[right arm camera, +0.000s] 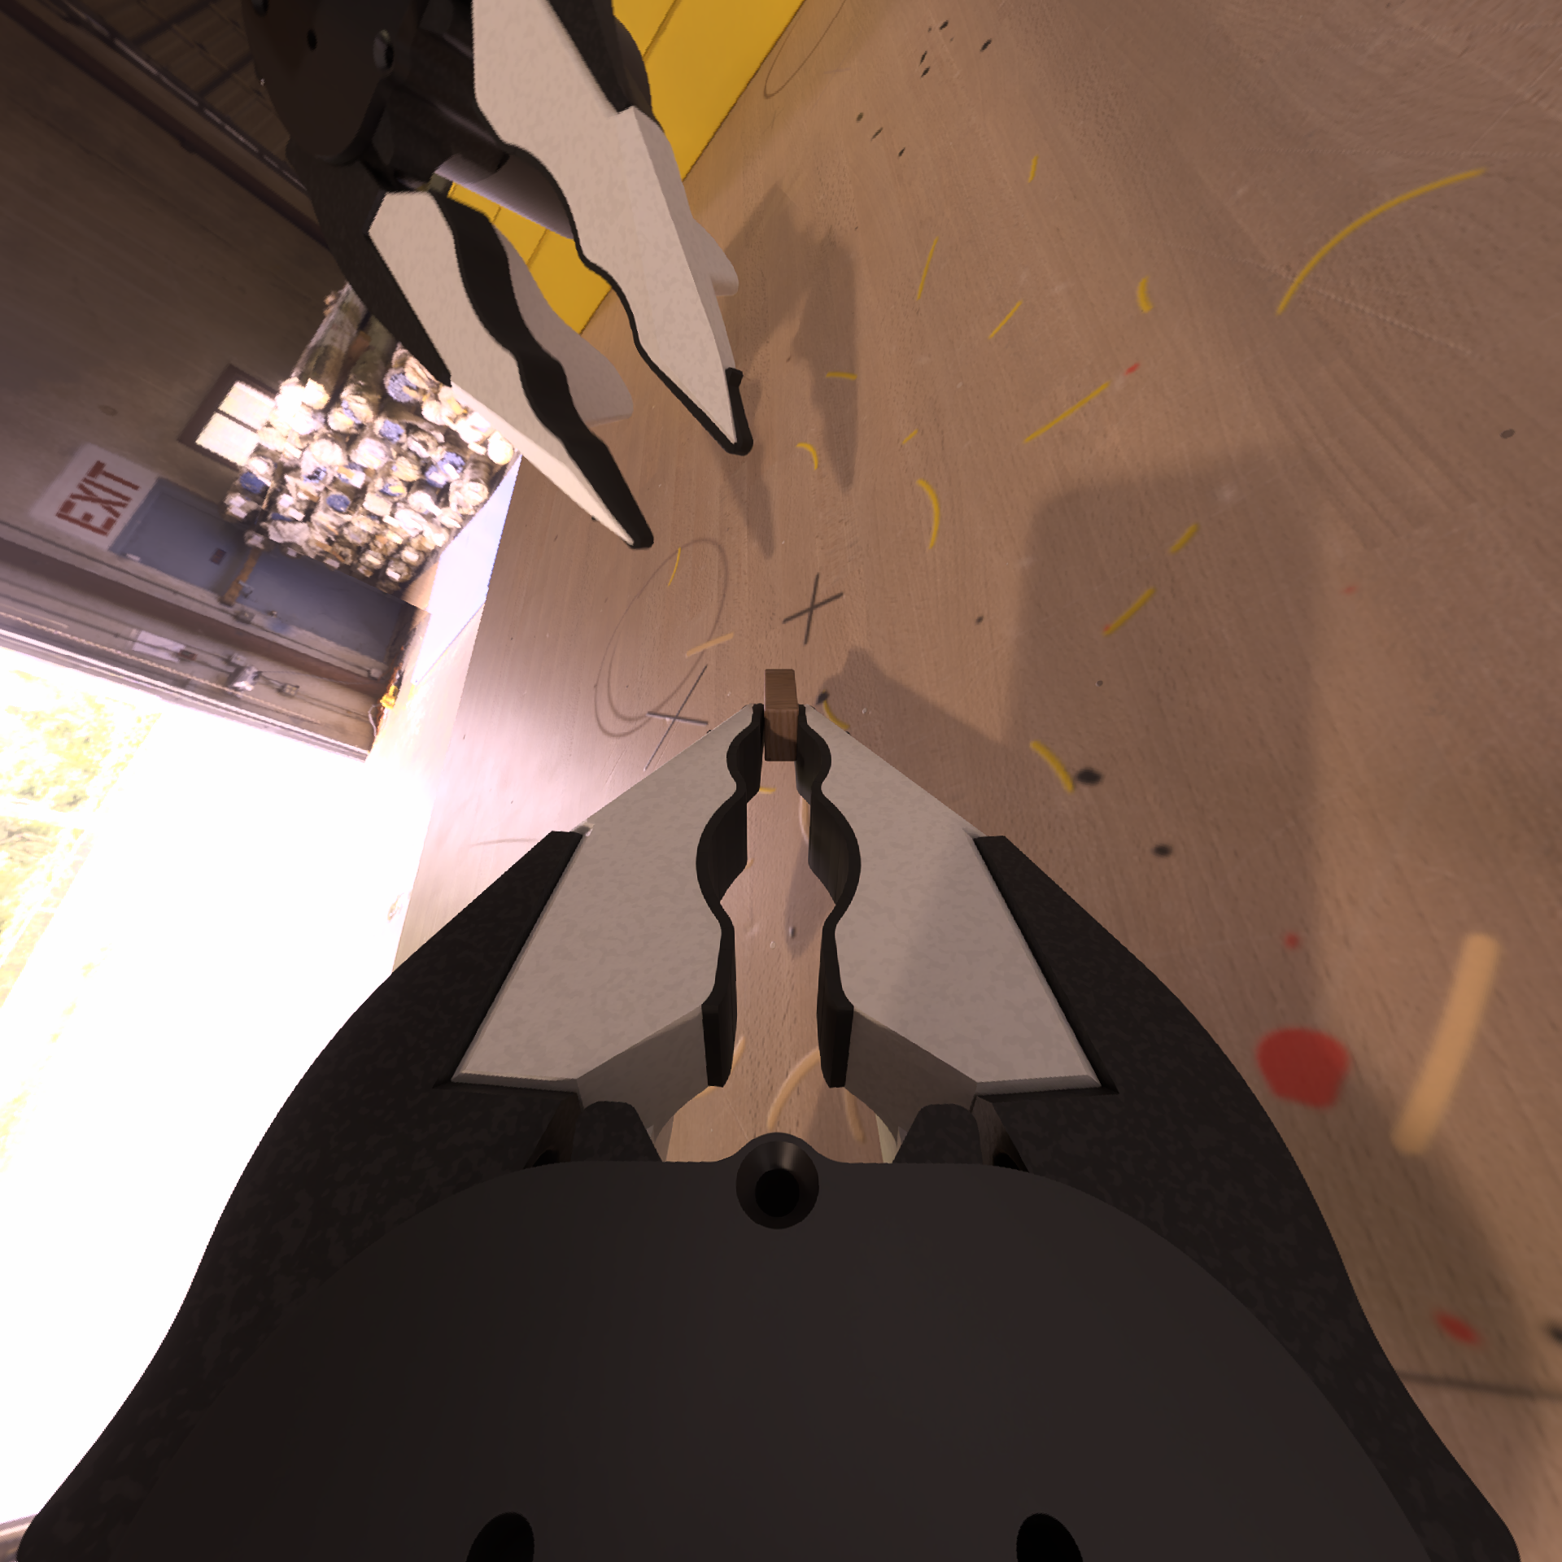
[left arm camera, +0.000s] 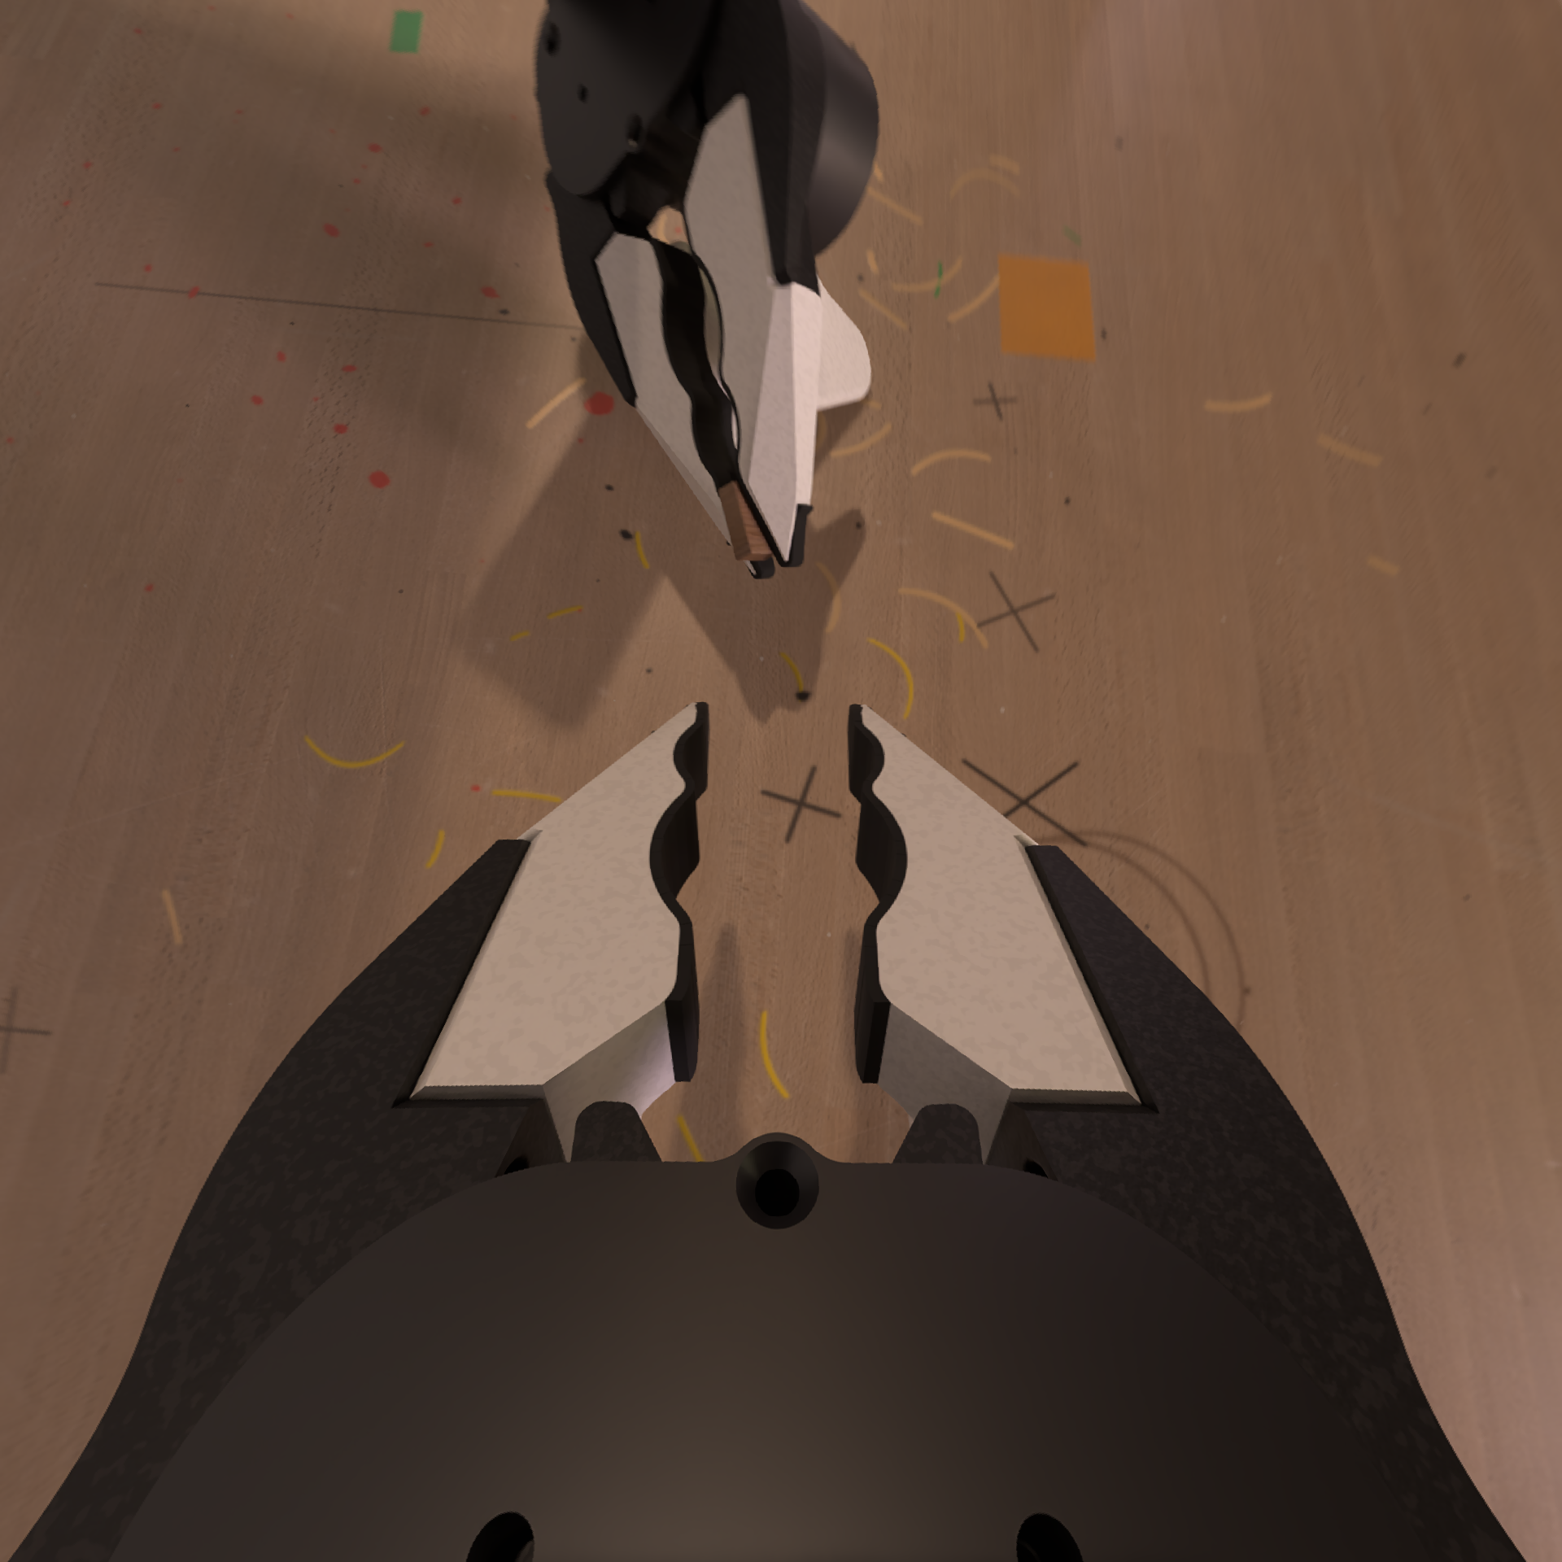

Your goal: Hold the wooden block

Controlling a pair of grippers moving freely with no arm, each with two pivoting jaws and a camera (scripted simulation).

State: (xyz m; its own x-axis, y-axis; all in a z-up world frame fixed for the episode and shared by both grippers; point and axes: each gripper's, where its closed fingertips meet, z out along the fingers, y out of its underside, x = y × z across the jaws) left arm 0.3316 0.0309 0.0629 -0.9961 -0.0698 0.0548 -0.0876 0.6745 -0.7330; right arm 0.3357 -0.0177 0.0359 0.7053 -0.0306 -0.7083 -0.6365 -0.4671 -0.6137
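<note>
A small thin wooden block [right arm camera: 779, 714] is pinched between the tips of my right gripper [right arm camera: 779, 718], above the wooden table. In the left wrist view the same gripper [left arm camera: 773, 558] hangs ahead, tips down, with the wooden block [left arm camera: 748, 532] showing at its tips. My left gripper [left arm camera: 778, 718] is open and empty, with bare table between its fingers, short of the block. In the right wrist view it [right arm camera: 693, 490] shows at the upper left, jaws apart.
The wooden table [left arm camera: 1268, 761] bears pencil crosses, yellow and tan curved marks and red paint spots. An orange patch [left arm camera: 1046, 306] and a green patch [left arm camera: 406, 32] lie on it. The table's edge [right arm camera: 439, 761] and a yellow strip [right arm camera: 642, 220] show left of the right gripper.
</note>
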